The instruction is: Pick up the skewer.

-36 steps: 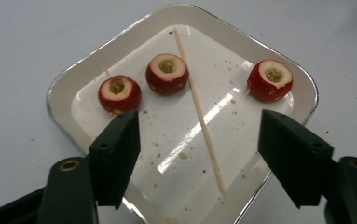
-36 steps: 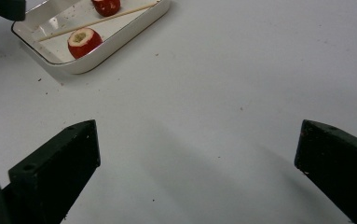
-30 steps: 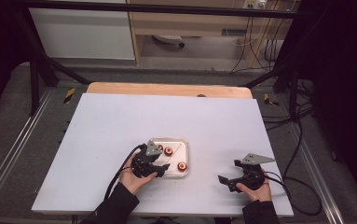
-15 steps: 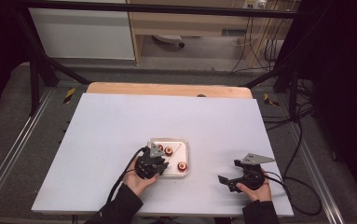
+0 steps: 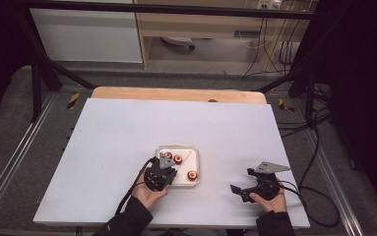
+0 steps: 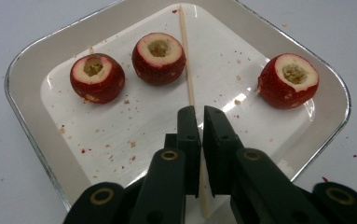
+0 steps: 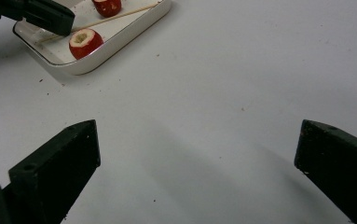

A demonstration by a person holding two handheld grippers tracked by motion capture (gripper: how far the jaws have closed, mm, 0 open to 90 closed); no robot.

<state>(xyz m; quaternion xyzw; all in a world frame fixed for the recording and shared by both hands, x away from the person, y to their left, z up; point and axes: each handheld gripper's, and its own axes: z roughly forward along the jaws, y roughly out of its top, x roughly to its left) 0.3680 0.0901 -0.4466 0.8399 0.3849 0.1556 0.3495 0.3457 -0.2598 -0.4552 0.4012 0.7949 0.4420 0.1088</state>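
In the high view the left gripper (image 5: 165, 166) sat in the lower middle of the frame, over the near left part of the white tray (image 5: 195, 153), and its own body and grey plate hid the jaw tips and whatever they met. The wooden skewer (image 5: 188, 156) appeared there only as a faint thin line on the tray, hard to make out. The left gripper view settled it: the left gripper (image 6: 199, 119) rose from the bottom centre, its jaws had just been closing and stood pressed together on the skewer (image 6: 186, 56), which ran up from between them toward the top of the frame. The skewer's lower end was cut off behind the jaws at the bottom edge.

That view also showed three cored red fruit pieces (image 6: 158, 57) with pale cut tops, two in the upper left and one at the right, along with crumbs scattered on the tray (image 6: 24, 79). From above they read only as small red dots.

The right gripper (image 5: 242, 192) lay at the lower right of the high view, well apart from the tray on the white tabletop (image 5: 127, 128). In the right gripper view the right gripper (image 7: 197, 149) had its jaws spread wide with bare table between them; the tray (image 7: 120, 39) was cut off at the upper left corner, with part of the left gripper (image 7: 50, 16) over it.

No writing or label could be read anywhere.
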